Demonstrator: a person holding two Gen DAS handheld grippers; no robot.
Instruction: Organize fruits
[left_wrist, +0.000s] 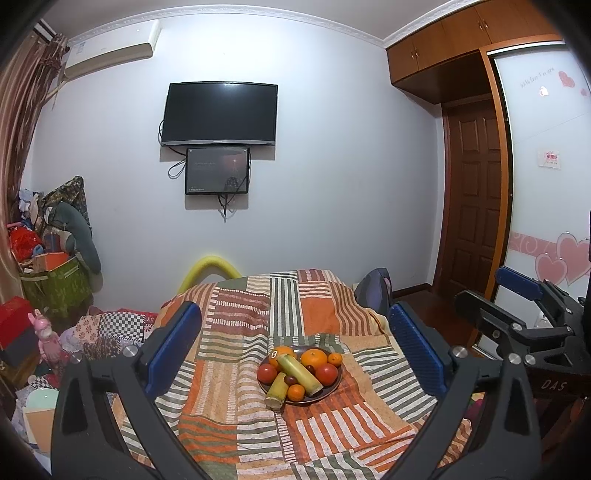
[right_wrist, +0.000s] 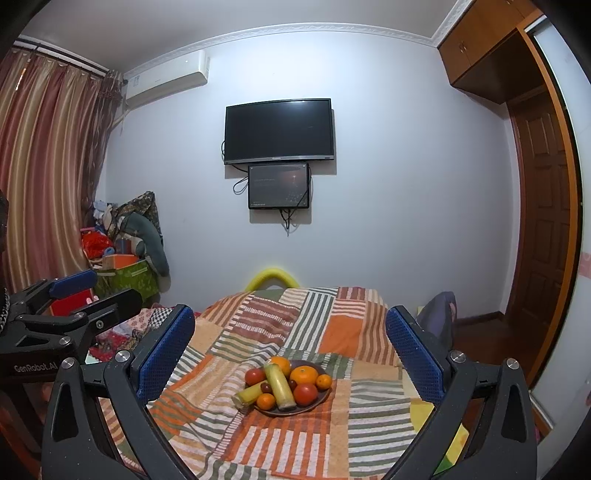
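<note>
Both grippers, left (left_wrist: 295, 347) and right (right_wrist: 290, 347), jaws apart, face a dark plate (right_wrist: 325, 397) heaped with oranges, tomatoes, cane pieces

White wall (right_wrist: 388, 221) with a TV (right_wrist: 279, 131) at 12 o'clock, striped curtains (right_wrist: 48, 166) at 9, wooden door (right_wrist: 543, 221) at 3.

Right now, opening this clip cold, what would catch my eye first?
A dark plate heaped with oranges, tomatoes and two pale green-yellow stalks sits mid-table on a loud orange-and-green striped cloth. Both the left hand-held gripper and the right hand-held gripper are open and empty, well short of the plate. Behind, a black TV hangs on the wall.
</note>
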